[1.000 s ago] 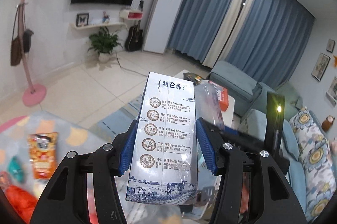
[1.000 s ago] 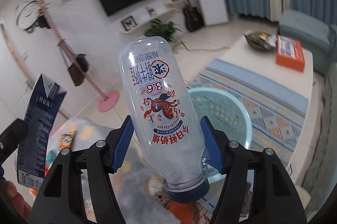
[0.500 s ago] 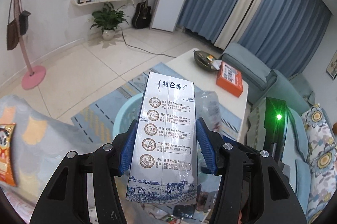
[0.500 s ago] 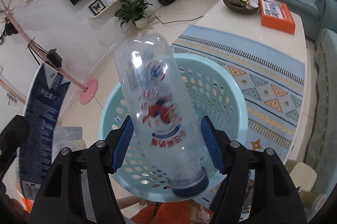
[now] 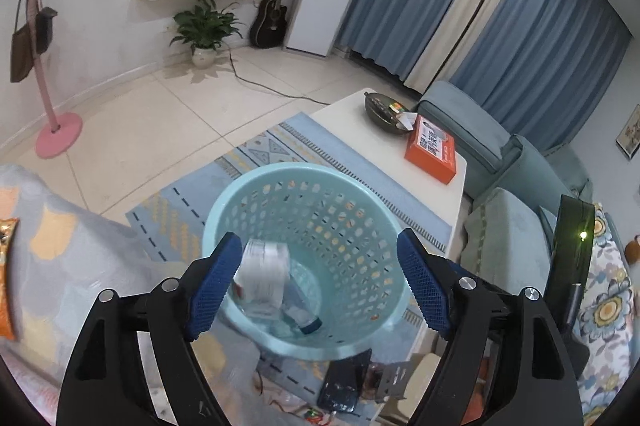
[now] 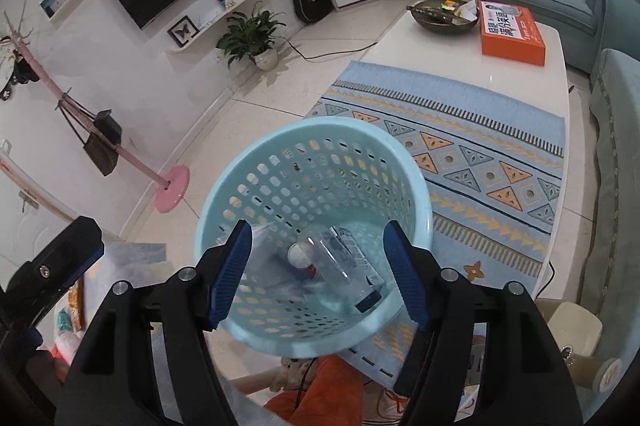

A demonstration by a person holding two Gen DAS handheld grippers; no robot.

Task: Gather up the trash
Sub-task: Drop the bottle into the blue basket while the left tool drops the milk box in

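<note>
A light blue perforated basket stands on the floor below both grippers; it also shows in the right wrist view. Inside it lie the milk carton and the clear plastic bottle, the bottle also in the right wrist view. My left gripper is open and empty over the basket. My right gripper is open and empty over the basket too. An orange snack bag lies on the patterned cloth at the left.
A white coffee table with an orange box and a dark bowl stands beyond the basket, on a patterned rug. Blue sofas lie right. A pink coat stand stands left.
Both grippers moved over the basket and opened. The milk carton and the bottle dropped out of them into the basket.
</note>
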